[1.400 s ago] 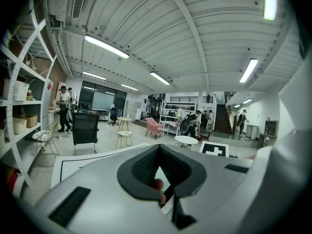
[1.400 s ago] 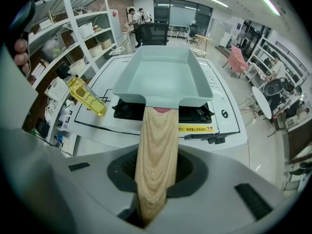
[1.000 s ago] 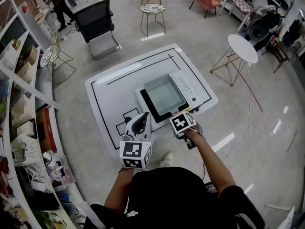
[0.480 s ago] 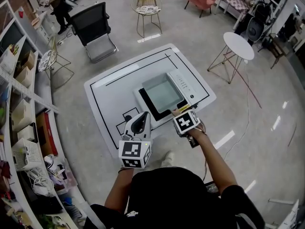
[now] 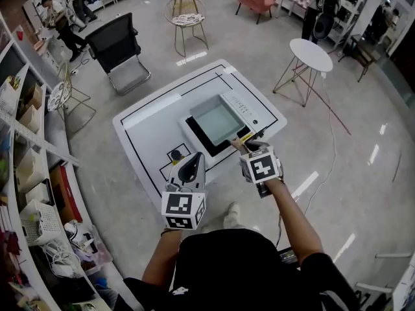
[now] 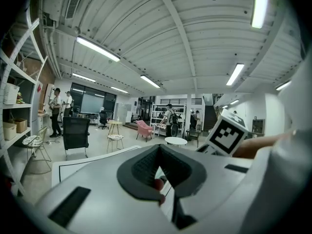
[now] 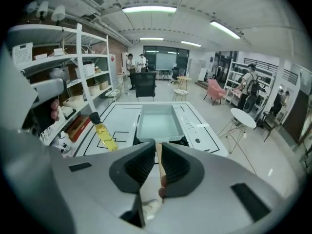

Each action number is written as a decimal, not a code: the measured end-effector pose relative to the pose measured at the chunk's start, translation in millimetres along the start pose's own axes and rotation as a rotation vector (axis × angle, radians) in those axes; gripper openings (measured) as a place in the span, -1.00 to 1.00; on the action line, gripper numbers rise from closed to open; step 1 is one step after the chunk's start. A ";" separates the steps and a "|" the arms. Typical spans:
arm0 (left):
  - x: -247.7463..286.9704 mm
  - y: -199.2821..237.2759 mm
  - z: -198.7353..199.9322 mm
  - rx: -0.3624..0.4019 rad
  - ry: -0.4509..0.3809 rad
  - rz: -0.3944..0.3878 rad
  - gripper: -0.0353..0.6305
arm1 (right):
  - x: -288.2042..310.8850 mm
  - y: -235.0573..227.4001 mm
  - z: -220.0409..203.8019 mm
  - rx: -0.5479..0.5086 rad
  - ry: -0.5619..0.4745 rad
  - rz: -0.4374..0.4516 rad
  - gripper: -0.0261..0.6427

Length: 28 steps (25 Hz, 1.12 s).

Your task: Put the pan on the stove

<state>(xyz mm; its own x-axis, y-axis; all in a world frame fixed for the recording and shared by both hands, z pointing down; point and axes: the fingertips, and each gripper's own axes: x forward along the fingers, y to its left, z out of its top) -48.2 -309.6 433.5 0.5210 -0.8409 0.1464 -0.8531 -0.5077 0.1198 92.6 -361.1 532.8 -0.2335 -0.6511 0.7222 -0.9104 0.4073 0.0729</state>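
Observation:
A pale square pan [image 5: 217, 122] [image 7: 158, 121] sits level on the black stove [image 5: 196, 133] on the low white table [image 5: 146, 125]. Its wooden handle [image 5: 244, 138] [image 7: 158, 162] points toward me. My right gripper [image 5: 251, 146] [image 7: 157, 147] hovers above the handle's end and tilts down at the pan. Its jaws have just been closing to a narrow gap with nothing gripped, and the handle shows through the gap from below. My left gripper [image 5: 189, 164] [image 6: 158, 152] hangs over the table's near edge, tips together and empty.
A bottle of yellow liquid with a black cap [image 5: 175, 155] [image 7: 101, 133] stands in a marked square left of the stove. The stove's white control panel [image 5: 241, 111] is on its right. A black chair [image 5: 117, 44], a round white side table [image 5: 310, 54] and shelves [image 5: 26, 141] surround the table.
My right gripper has risen off the pan handle and drawn back toward me. The pan has stayed in place on the stove. The left gripper has barely shifted.

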 end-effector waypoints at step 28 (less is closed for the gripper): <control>-92.4 -41.2 -1.0 0.086 -0.040 -0.113 -0.89 | -142.2 68.5 -8.1 0.015 -0.511 -0.133 -0.92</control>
<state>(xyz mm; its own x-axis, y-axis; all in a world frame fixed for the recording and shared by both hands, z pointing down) -61.2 -210.8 416.0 0.6142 -0.7832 0.0973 -0.7889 -0.6126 0.0485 66.2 -235.4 440.6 -0.2493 -0.9270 0.2801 -0.9472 0.2936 0.1285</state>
